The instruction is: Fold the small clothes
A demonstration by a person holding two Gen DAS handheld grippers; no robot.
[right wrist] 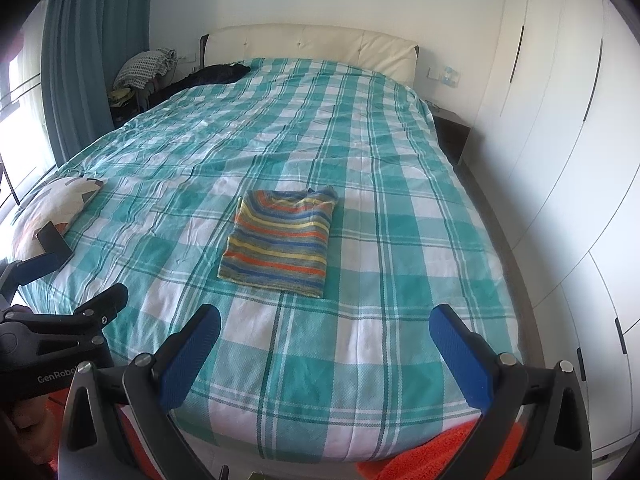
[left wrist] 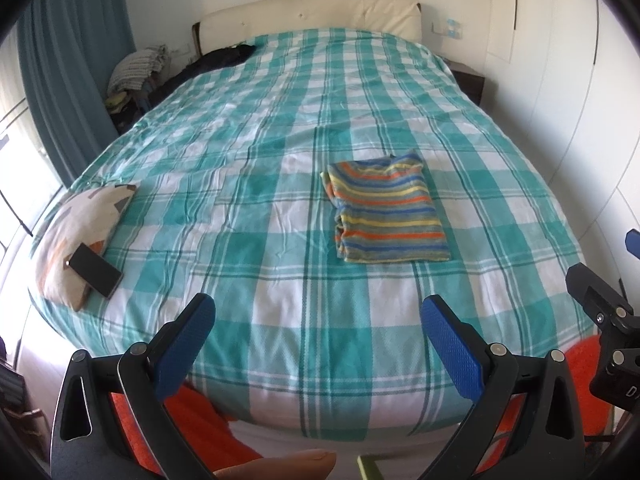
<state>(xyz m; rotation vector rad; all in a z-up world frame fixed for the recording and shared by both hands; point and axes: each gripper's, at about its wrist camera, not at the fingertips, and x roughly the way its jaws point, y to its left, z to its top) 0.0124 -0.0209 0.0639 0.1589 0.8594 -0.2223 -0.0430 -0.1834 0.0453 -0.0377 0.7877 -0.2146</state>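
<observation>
Folded striped garment (left wrist: 387, 211) (right wrist: 281, 237) flat on the bed (left wrist: 280, 128) (right wrist: 380, 208), squared into a neat rectangle, well in from the near edge. Wide bare checked cover all around it, most of all to the far side. Left gripper (left wrist: 318, 340) and right gripper (right wrist: 325, 348) above the near edge, fingers (left wrist: 452, 346) (right wrist: 460, 354) released and spread wide, grasping nothing. Pillow (left wrist: 76, 236) (right wrist: 48, 208) at the left edge with a dark phone (left wrist: 96, 270) on top. White wardrobe doors (right wrist: 560, 140) close along the right.

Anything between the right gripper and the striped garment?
Nothing: only bare checked bedspread between the open right gripper and the folded striped garment, seen in the right wrist view.
</observation>
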